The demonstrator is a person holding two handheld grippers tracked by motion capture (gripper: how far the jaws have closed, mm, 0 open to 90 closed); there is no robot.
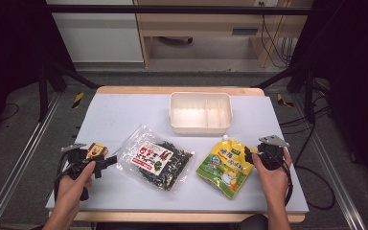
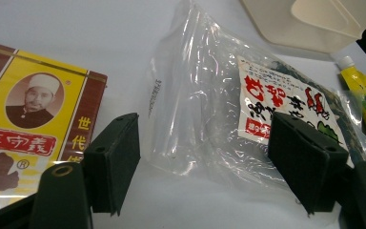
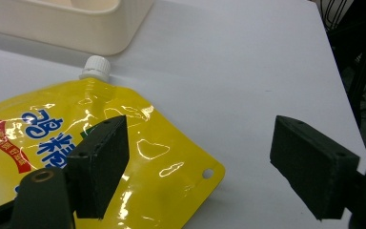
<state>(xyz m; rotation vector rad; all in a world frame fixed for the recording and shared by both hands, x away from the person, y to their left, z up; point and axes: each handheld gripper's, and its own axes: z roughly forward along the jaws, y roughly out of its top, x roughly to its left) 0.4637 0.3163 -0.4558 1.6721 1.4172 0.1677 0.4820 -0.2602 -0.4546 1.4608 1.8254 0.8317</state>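
— Jaws first: how do they stand on the left hand-held gripper [image 2: 205, 162]?
— Spread wide, holding nothing. The clear seaweed bag [image 2: 228, 95] lies flat on the worktop [image 2: 100, 33] straight ahead of them, its near edge between the two pads. A brown-and-yellow box [image 2: 28, 119] lies just beside its left jaw.
— And the right hand-held gripper [image 3: 200, 167]?
— Also wide apart and empty. The yellow spout pouch [image 3: 76, 138] lies under and beyond its left jaw, white cap [image 3: 95, 67] pointing away from it; bare worktop lies under the right jaw.
— Anything farther off?
— A cream divided tray [image 1: 200, 112] sits beyond both, past the bag and pouch.
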